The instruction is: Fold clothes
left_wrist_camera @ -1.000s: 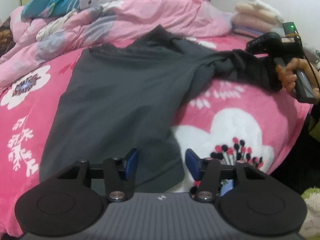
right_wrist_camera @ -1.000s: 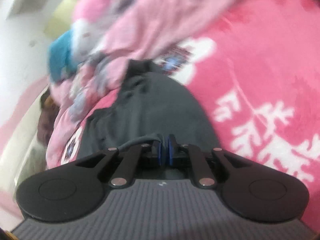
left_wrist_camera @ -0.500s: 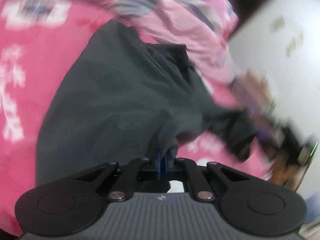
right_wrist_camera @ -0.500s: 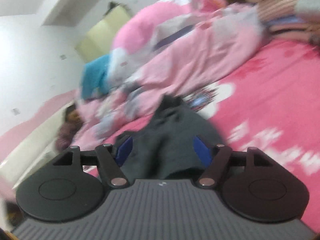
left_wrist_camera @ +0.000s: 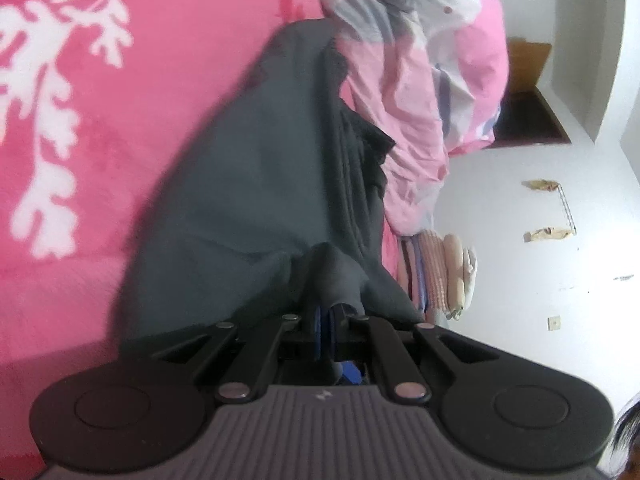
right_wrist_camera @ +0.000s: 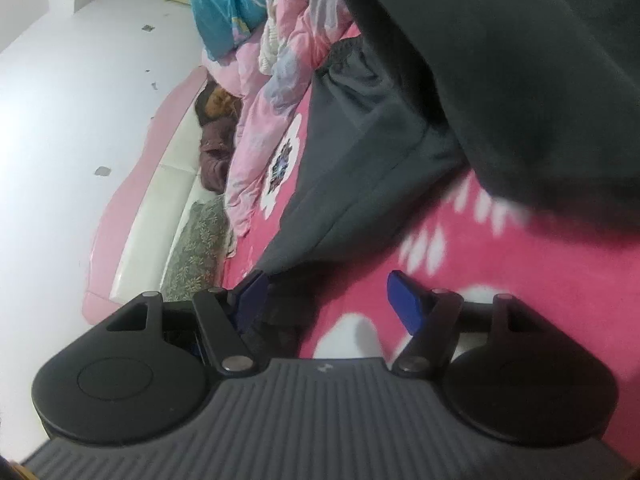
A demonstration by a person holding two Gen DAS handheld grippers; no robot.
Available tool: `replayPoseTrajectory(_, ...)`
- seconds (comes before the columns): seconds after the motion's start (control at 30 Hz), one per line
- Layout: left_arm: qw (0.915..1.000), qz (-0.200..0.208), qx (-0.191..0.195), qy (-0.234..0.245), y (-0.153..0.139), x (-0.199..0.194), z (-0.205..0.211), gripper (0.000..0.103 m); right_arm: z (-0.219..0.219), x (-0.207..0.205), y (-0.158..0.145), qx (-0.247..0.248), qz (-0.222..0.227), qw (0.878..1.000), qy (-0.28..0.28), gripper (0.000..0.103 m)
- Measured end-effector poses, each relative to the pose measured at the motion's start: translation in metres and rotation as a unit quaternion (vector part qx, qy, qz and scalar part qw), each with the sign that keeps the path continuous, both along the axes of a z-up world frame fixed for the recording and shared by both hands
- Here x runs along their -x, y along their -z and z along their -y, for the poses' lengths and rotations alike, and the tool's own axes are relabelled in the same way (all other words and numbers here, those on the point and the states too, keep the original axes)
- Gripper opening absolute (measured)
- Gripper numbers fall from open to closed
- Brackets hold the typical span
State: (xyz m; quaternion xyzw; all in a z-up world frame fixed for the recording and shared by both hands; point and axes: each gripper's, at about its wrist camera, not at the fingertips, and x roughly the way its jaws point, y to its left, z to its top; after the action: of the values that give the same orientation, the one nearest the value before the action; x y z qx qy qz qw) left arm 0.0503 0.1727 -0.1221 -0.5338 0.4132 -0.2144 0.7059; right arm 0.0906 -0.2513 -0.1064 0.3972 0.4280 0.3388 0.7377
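A dark grey long-sleeved garment (left_wrist_camera: 256, 184) lies spread on the pink flowered blanket (left_wrist_camera: 80, 120). My left gripper (left_wrist_camera: 326, 316) is shut on a bunched fold of its edge, and the cloth rises into a peak just past the blue pads. The view is rolled on its side. In the right wrist view the same garment (right_wrist_camera: 360, 160) lies flat, and a lifted part of it hangs across the upper right. My right gripper (right_wrist_camera: 328, 296) is open and its jaws are closing a little, with only blanket (right_wrist_camera: 520, 280) between the pads. The garment's corner lies by its left pad (right_wrist_camera: 252, 292).
A rumpled pink and white quilt (left_wrist_camera: 420, 60) is heaped along the far side of the bed. A stack of folded clothes (left_wrist_camera: 440, 272) sits by the white wall. A blue pillow (right_wrist_camera: 224, 12) and the pink and white headboard (right_wrist_camera: 132, 220) are at the bed's end.
My left gripper closed on the garment's edge, then rolled over and swept sideways with the cloth. My right gripper let go of the dark fabric, opened wide and swung to a new spot.
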Motion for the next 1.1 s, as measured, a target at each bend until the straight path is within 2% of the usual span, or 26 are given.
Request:
replayPoseTrajectory(0.1,1.0,-0.006,0.003,-0.001,0.008,-0.005,-0.004,0.005,-0.004,-0.009,-0.006,0.043,0.01,0.999,0.025,0.06)
replayPoseTrajectory(0.2,0.9999,-0.009,0.011,0.0,0.013,-0.007,-0.006,0.005,-0.007,-0.015,-0.011,0.081,0.037,0.995,0.053,0.057)
replayPoseTrajectory(0.27,0.9997,-0.012,0.02,0.001,0.017,-0.008,-0.007,0.006,-0.008,-0.023,-0.007,0.087,0.046,0.993,0.07,0.045)
replayPoseTrajectory(0.3,0.9994,-0.018,0.028,0.003,0.02,-0.009,-0.007,0.007,-0.008,-0.027,-0.001,0.082,0.041,0.993,0.073,0.025)
replayPoseTrajectory(0.33,0.9992,-0.023,0.032,0.004,0.022,-0.01,-0.006,0.007,-0.008,-0.031,0.003,0.071,0.03,0.994,0.071,0.015)
replayPoseTrajectory(0.4,0.9993,-0.027,0.026,0.008,0.024,-0.01,-0.003,0.008,-0.002,-0.032,0.005,0.037,0.014,0.997,0.061,0.009)
replayPoseTrajectory(0.5,0.9992,-0.032,0.021,0.01,0.027,-0.01,0.001,0.007,0.014,-0.028,-0.006,0.003,0.012,0.998,0.068,0.008)
replayPoseTrajectory(0.53,0.9992,-0.033,0.019,0.01,0.028,-0.009,0.001,0.007,0.02,-0.026,-0.01,-0.004,0.01,0.997,0.075,0.012)
replayPoseTrajectory(0.57,0.9993,-0.033,0.017,0.008,0.028,-0.01,0.002,0.007,0.024,-0.023,-0.012,0.004,0.007,0.997,0.082,0.013)
replayPoseTrajectory(0.6,0.9993,-0.033,0.015,0.007,0.028,-0.011,0.002,0.007,0.028,-0.02,-0.014,0.012,0.004,0.996,0.09,0.02)
replayPoseTrajectory(0.63,0.9994,-0.032,0.014,0.006,0.028,-0.011,0.003,0.007,0.032,-0.017,-0.016,0.02,0.001,0.995,0.097,0.035)
replayPoseTrajectory(0.67,0.9994,-0.031,0.013,0.006,0.028,-0.011,0.003,0.007,0.033,-0.012,-0.018,0.03,0.002,0.995,0.1,0.04)
replayPoseTrajectory(0.8,0.9993,-0.033,0.015,0.004,0.026,-0.013,0.006,0.007,0.007,0.023,-0.033,0.107,0.066,0.992,0.027,0.042)
replayPoseTrajectory(0.87,0.9992,-0.035,0.019,0.004,0.028,-0.013,0.005,0.007,-0.024,0.045,-0.041,0.151,0.124,0.98,-0.038,0.042)
replayPoseTrajectory(0.9,0.9991,-0.035,0.021,0.004,0.028,-0.013,0.005,0.007,-0.044,0.055,-0.044,0.183,0.16,0.968,-0.067,0.042)
replayPoseTrajectory(0.97,0.999,-0.036,0.025,0.003,0.029,-0.012,0.003,0.007,-0.075,0.069,-0.042,0.247,0.228,0.936,-0.102,0.042)
replayPoseTrajectory(1.07,0.9989,-0.035,0.031,0.002,0.03,-0.011,0.002,0.008,-0.12,0.088,-0.038,0.333,0.317,0.876,-0.148,0.041)
replayPoseTrajectory(1.1,0.9989,-0.034,0.032,0.002,0.03,-0.01,0.001,0.009,-0.127,0.083,-0.035,0.332,0.32,0.875,-0.15,0.04)
